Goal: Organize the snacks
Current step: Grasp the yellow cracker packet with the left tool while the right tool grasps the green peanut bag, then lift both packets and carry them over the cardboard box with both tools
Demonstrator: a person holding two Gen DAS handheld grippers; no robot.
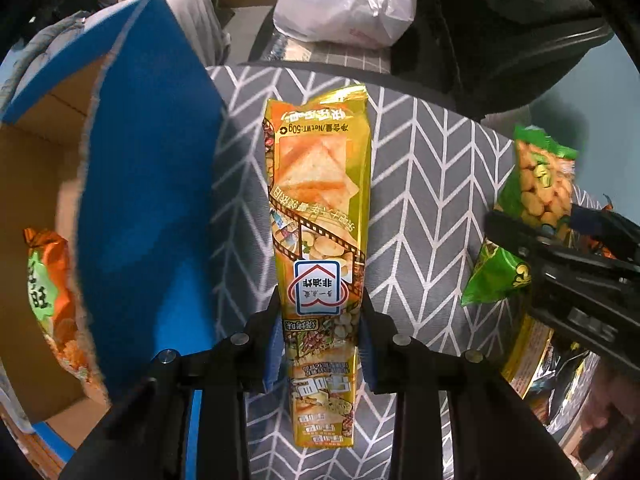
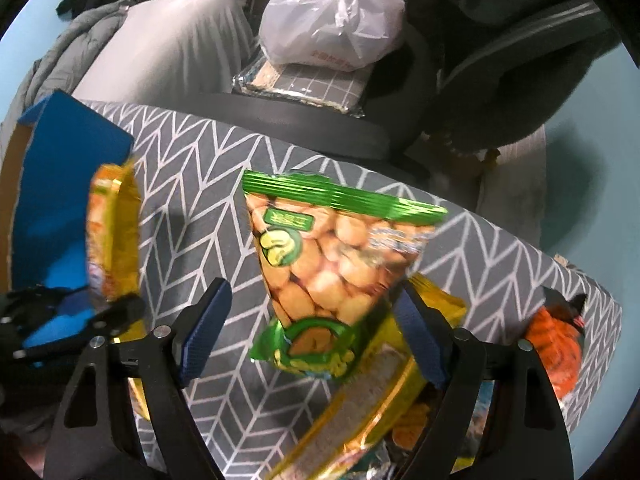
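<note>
A long yellow cracker bag (image 1: 320, 184) hangs over the grey chevron cloth (image 1: 432, 184), and my left gripper (image 1: 320, 304) is shut on its lower part, both blue pads pressing its sides. The right wrist view shows this bag (image 2: 112, 232) beside the blue box. A green peanut bag (image 2: 336, 248) lies between the wide fingers of my right gripper (image 2: 314, 288). The left pad stands well apart from it and the right pad is near its edge. From the left wrist view, the right gripper (image 1: 560, 256) hovers over the green bag (image 1: 540, 184).
A cardboard box with blue outer flaps (image 1: 148, 184) stands open at the left, with an orange snack bag (image 1: 52, 292) inside. More bags lie under and beside the green one: a yellow one (image 2: 380, 392) and an orange one (image 2: 556, 344). A white plastic bag (image 2: 332, 16) sits beyond the cloth's far edge.
</note>
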